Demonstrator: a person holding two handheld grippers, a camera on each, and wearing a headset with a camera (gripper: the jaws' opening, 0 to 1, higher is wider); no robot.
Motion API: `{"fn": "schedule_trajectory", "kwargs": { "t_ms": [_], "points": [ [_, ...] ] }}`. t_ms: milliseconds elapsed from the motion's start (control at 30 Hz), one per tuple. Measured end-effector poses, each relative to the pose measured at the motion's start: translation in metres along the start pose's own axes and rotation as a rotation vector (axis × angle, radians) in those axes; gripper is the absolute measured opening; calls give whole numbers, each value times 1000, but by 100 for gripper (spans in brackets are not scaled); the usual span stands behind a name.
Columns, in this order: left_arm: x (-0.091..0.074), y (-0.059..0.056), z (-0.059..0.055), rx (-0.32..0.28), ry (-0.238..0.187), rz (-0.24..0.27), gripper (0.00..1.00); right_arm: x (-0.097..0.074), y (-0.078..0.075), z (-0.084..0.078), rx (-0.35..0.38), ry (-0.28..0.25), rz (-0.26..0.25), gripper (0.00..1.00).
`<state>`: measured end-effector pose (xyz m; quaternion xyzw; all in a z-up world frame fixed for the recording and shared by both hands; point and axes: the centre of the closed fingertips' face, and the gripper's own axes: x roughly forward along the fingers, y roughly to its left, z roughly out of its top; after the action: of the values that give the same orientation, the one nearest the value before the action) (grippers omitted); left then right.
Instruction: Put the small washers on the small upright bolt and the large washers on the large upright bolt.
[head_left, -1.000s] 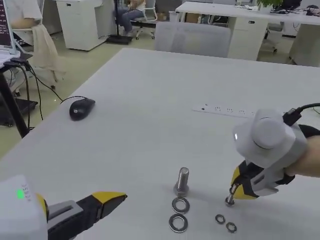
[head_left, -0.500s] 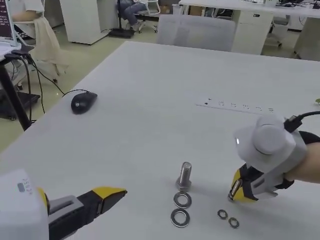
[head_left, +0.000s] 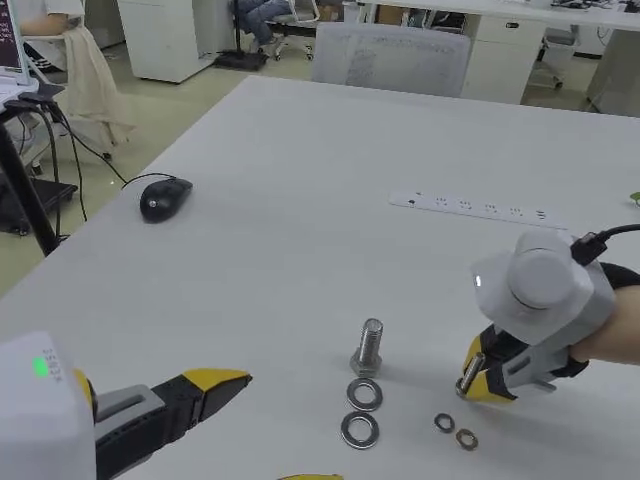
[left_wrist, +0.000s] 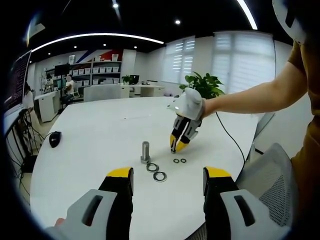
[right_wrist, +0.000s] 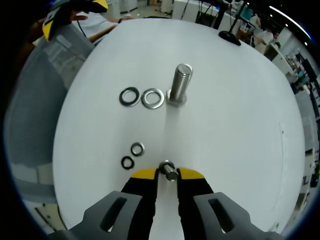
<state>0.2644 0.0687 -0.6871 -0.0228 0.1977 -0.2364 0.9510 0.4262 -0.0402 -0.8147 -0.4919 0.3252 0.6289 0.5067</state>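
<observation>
The large bolt (head_left: 369, 347) stands upright on the white table (head_left: 300, 230). Two large washers (head_left: 364, 394) (head_left: 359, 430) lie flat just in front of it. Two small washers (head_left: 444, 423) (head_left: 466, 438) lie to their right. My right gripper (head_left: 475, 380) is shut on the small bolt (head_left: 469, 373), which is tilted and low over the table beside the small washers. The right gripper view has the small bolt (right_wrist: 168, 170) between the fingertips, the small washers (right_wrist: 137, 148) to its left and the large bolt (right_wrist: 179, 85) ahead. My left gripper (left_wrist: 168, 185) is open and holds nothing, short of the large washers (left_wrist: 160, 176).
A black mouse (head_left: 165, 195) with its cable lies far left on the table. A white power strip (head_left: 470, 208) lies at the back right. A grey chair (head_left: 390, 60) stands behind the far edge. The near table edge is close to the washers.
The head camera has tipped, so everything sits a little higher in the picture. The right gripper still holds the small bolt at about the same spot. The left gripper has barely moved.
</observation>
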Motion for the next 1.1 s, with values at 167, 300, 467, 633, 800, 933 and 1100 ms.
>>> {"fn": "schedule_trajectory", "kwargs": {
  "t_ms": [167,300,467,633,800,933,1100],
  "points": [
    [0,0,1,3,-1,-1,55,-6,2,-3,15,-7,-9,17],
    [0,-1,2,9,0,-4,55,-12,4,-7,21,-10,-19,17],
    [0,-3,4,18,-4,-9,55,-18,10,-13,34,-8,-26,17],
    [-1,-7,7,32,-6,-16,55,-22,15,-16,50,-18,-34,16],
    [-3,-11,10,43,-10,-23,55,-23,25,-19,62,-24,-34,16],
    [-4,-14,11,47,-12,-26,55,-23,33,-21,65,-21,-28,16],
    [-7,-18,9,46,-13,-31,55,-22,40,-18,67,-27,-24,16]
  ]
}}
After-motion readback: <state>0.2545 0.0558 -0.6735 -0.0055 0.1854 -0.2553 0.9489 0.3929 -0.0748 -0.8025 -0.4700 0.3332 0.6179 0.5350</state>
